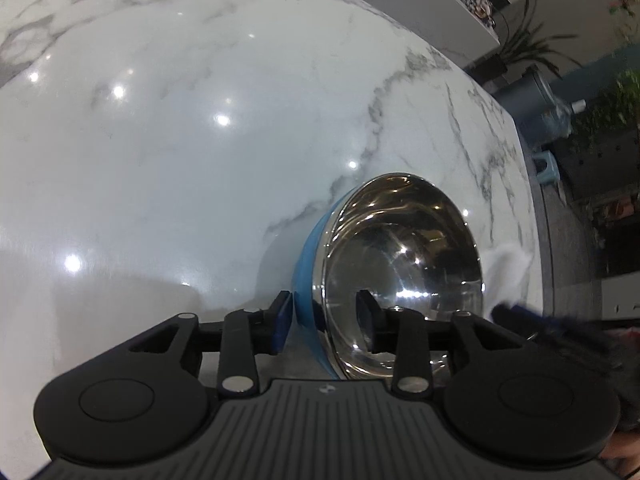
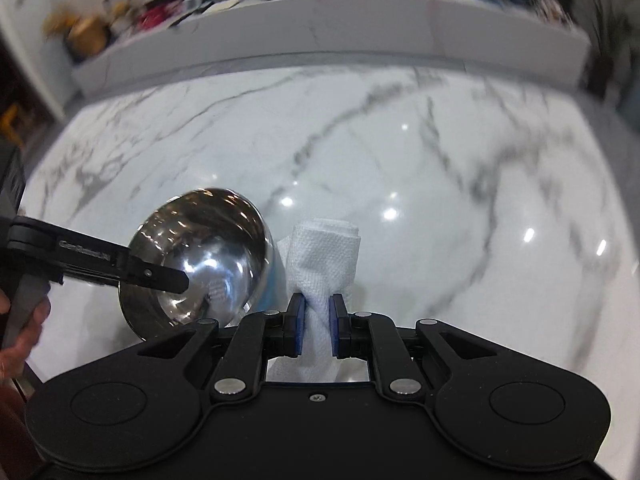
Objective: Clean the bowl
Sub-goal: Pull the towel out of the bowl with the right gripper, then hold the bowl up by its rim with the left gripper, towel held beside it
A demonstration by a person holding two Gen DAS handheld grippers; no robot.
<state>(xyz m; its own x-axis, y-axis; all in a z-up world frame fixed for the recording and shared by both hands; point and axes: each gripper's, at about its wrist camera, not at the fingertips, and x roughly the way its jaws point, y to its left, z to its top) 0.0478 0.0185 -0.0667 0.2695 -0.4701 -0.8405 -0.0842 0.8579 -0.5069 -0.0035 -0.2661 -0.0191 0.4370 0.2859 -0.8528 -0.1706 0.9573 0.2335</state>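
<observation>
A steel bowl with a blue outside is tilted on its side above the marble table, its shiny inside facing right. My left gripper is shut on its rim, one finger outside, one inside. The bowl also shows in the right wrist view, with the left gripper's finger reaching into it. My right gripper is shut on a folded white paper towel, held just right of the bowl. The towel's edge shows in the left wrist view.
The white marble table spreads under both grippers; its right edge drops to the floor. A raised white ledge with cluttered items runs along the far side. Plants and a bin stand beyond the right edge.
</observation>
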